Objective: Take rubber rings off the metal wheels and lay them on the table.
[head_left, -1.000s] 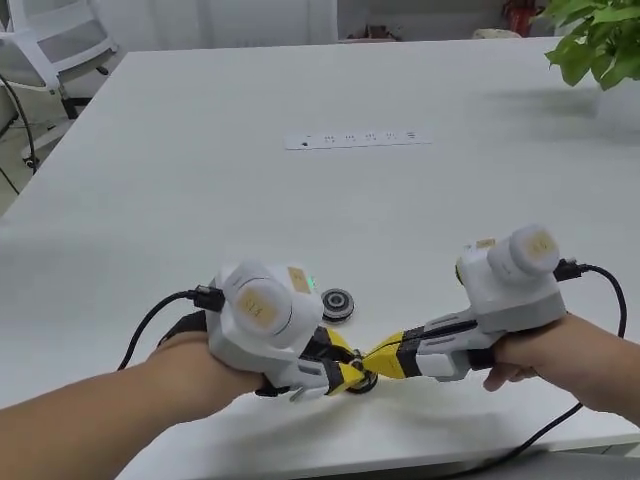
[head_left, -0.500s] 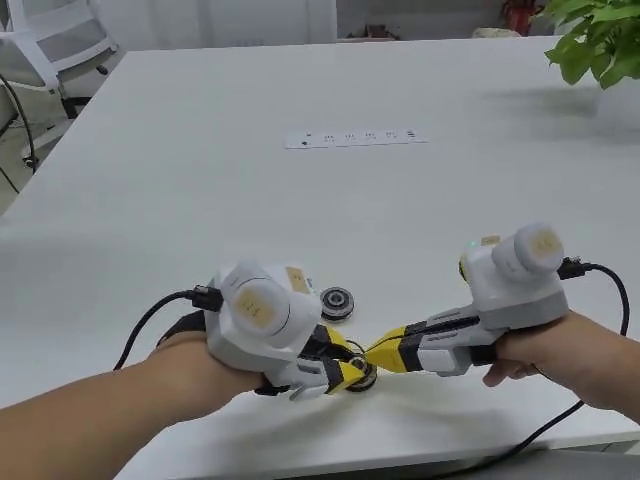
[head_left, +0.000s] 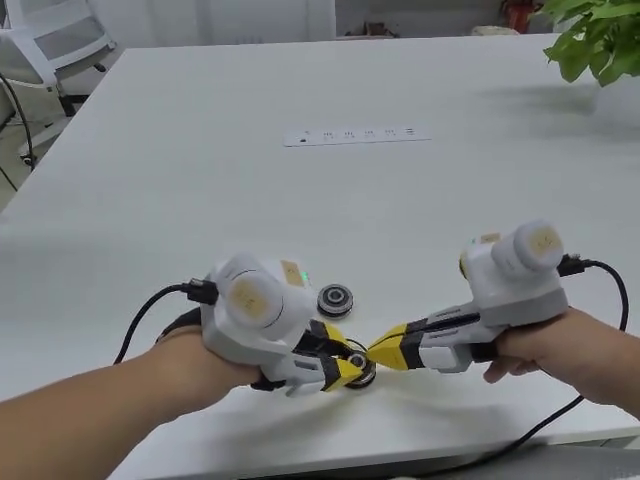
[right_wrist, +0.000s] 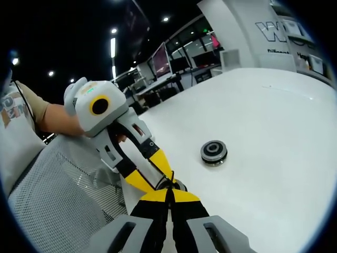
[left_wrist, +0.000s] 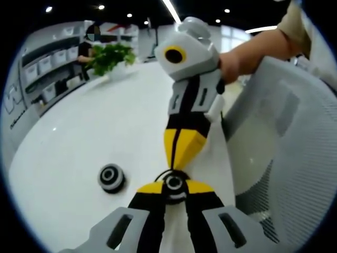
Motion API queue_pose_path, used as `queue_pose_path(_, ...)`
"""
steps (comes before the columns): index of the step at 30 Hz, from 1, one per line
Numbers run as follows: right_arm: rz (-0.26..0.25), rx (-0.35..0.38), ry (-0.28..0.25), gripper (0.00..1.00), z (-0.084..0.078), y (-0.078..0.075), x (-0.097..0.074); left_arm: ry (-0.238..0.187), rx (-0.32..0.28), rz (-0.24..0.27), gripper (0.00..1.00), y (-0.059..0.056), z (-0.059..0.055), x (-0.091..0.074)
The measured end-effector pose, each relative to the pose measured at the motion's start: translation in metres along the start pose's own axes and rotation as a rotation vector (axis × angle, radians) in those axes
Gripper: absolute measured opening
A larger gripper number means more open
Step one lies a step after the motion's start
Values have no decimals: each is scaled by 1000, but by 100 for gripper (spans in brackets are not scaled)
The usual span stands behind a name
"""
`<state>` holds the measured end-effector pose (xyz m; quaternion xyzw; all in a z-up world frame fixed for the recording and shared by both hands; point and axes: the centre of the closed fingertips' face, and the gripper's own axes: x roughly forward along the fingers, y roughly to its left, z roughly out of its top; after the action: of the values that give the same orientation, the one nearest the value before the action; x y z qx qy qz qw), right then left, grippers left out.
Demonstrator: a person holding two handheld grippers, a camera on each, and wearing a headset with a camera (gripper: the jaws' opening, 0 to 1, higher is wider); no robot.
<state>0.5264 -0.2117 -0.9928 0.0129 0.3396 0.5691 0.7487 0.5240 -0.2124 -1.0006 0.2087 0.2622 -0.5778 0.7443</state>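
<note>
Wheel sits clamped in the left claw low over the surface so the right claw, pinched tight on its ring, can probably peel it off.

White matte tabletop, lit brightly and evenly from overhead; soft, faint shadows are cast at the near edge and far right. In both gripper views, small round ceiling lamps are set against darkness, and straight lines are bent by fisheye distortion.

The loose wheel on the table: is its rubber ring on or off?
On: the loose wheel lies flat with a black ring around its metal hub.
</note>
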Motion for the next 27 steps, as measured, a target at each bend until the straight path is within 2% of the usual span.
queue_pose_path(5,-3,3,-9,0,2,-1,-2,-15,-12,-4,18,1,3,-4)
queue_pose_path(14,8,4,-16,0,4,2,-3,-13,-11,-19,22,0,5,-15)
queue_pose_path(23,19,-13,-29,0,14,7,-6,-59,-18,-7,26,2,19,-32)
queue_pose_path(27,25,-26,-33,0,20,9,-9,-72,-12,2,29,2,22,-42)
